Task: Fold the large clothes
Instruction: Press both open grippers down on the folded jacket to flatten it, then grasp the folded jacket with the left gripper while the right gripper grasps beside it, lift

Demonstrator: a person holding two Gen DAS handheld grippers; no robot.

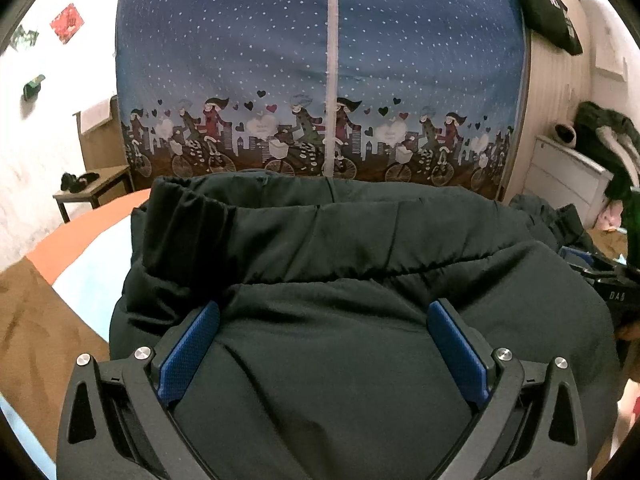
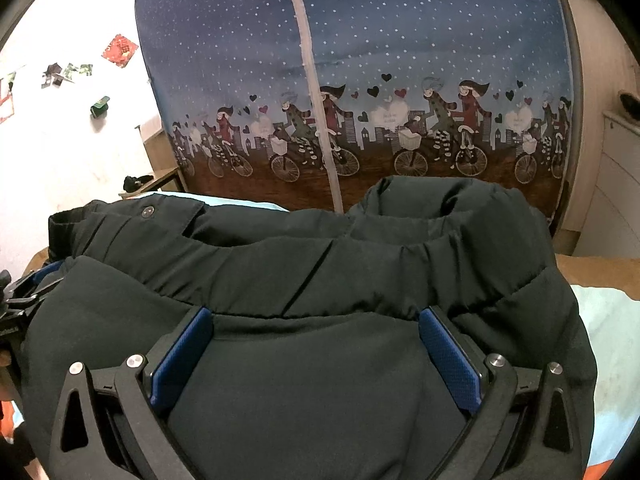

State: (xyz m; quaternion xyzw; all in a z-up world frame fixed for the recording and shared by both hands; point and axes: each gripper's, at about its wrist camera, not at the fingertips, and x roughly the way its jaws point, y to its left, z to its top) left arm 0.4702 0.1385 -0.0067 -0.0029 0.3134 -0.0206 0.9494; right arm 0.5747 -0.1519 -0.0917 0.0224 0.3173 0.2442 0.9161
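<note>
Black padded jacket (image 1: 340, 280) lies bunched on the bed, directly under and ahead of both grippers. Left gripper (image 1: 324, 344) spread wide, fabric bulging between its pads; right gripper (image 2: 316, 352) likewise released. Whether either presses down is unclear. Flatten the puffed layer evenly before pinching an edge.

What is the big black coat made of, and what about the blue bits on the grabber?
The black coat looks like a padded, matte woven synthetic shell: puffy, stitched in bands, faintly shiny. The blue pads on the left gripper look like rubber or plastic, with a fine dotted grip texture.
</note>
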